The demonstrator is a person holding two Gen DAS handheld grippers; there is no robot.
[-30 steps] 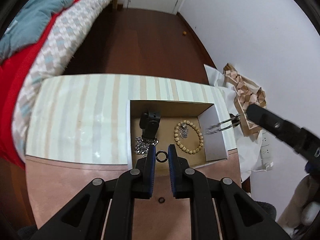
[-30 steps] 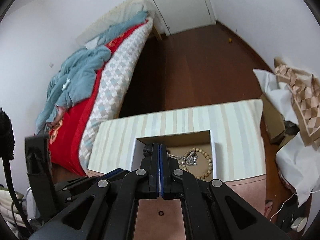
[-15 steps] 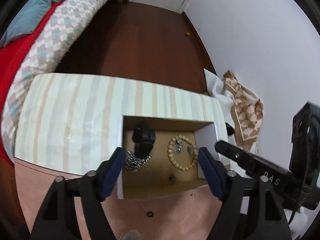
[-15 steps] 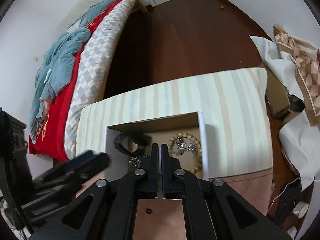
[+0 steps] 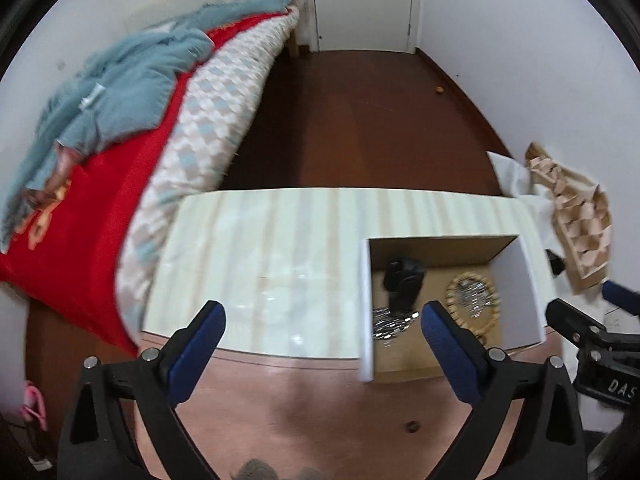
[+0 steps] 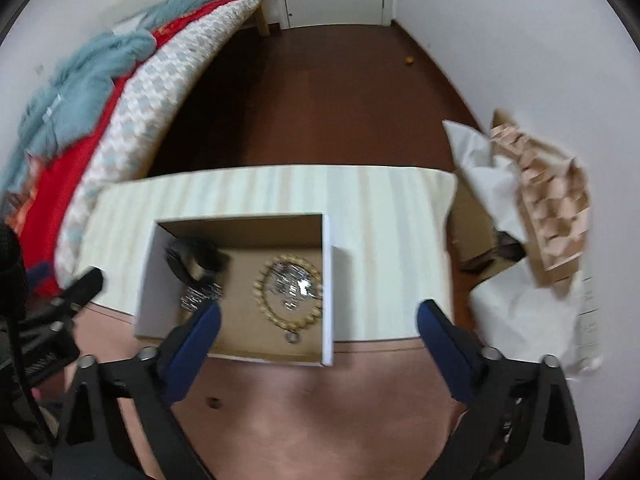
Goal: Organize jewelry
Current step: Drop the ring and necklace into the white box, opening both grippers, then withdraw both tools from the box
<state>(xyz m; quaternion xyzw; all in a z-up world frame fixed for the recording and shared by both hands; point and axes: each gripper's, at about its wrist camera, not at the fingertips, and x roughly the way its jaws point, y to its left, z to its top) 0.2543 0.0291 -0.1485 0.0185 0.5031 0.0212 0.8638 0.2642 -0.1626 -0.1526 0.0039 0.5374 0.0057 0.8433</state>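
While both grippers hang spread wide and empty, right gripper (image 6: 318, 318) sits nearer, over the box (image 6: 327, 292); small ring (image 6: 292, 337) lies just beyond its fingers, bead bracelet (image 6: 267, 300) farther. Left gripper (image 5: 320, 322) is offset left.

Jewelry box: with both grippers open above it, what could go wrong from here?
The silver necklace lies piled inside the bead bracelet, so the two could tangle or lift out together. The small ring sits near the front wall of the box and may be hard to pinch. The box sits at the striped board's front edge; a nudge could shift it.
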